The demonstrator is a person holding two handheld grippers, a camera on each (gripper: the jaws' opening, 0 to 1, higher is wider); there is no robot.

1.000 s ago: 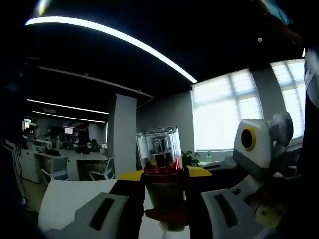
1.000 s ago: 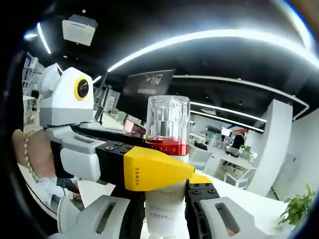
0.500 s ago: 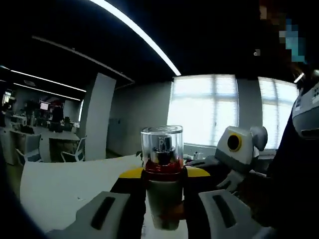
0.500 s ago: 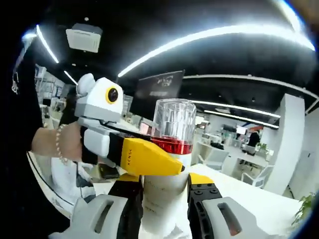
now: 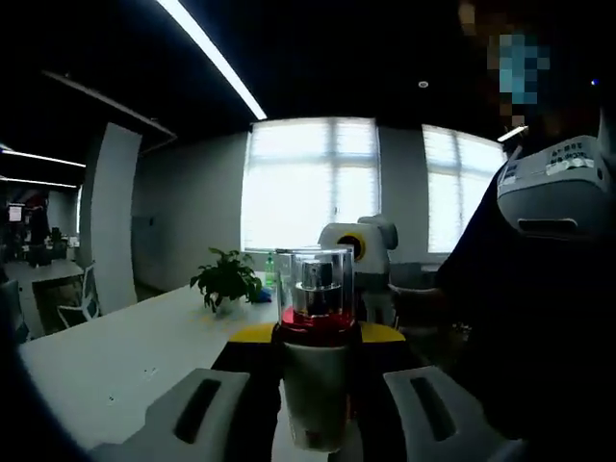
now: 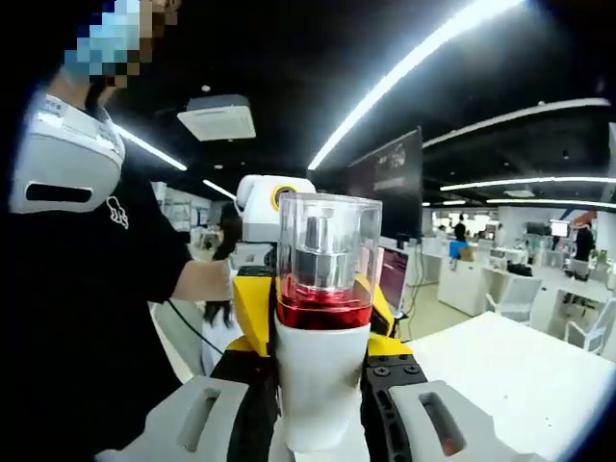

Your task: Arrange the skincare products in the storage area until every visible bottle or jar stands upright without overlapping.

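Note:
A skincare bottle [image 5: 316, 399] with a white body, a red band and a clear cap stands upright between the jaws of my left gripper [image 5: 316, 346], which is shut on it. In the right gripper view the same kind of bottle [image 6: 322, 390] sits in my right gripper [image 6: 322, 358], also shut on its white body. The left gripper [image 6: 256, 310] shows its yellow jaw just behind that bottle. In the left gripper view the right gripper [image 5: 352, 246] appears behind the cap. The bottle is held up in the air.
A person in black clothing [image 5: 539, 318] stands close on the right of the left gripper view, and their torso [image 6: 77, 318] is on the left of the right gripper view. A white table [image 5: 106, 361] with a potted plant [image 5: 227, 280] lies below. Office desks [image 6: 510, 289] stand far off.
Both views have swung round the room with the bottle still gripped. The left gripper's yellow jaw, earlier across the front of the bottle in the right gripper view, now shows behind it.

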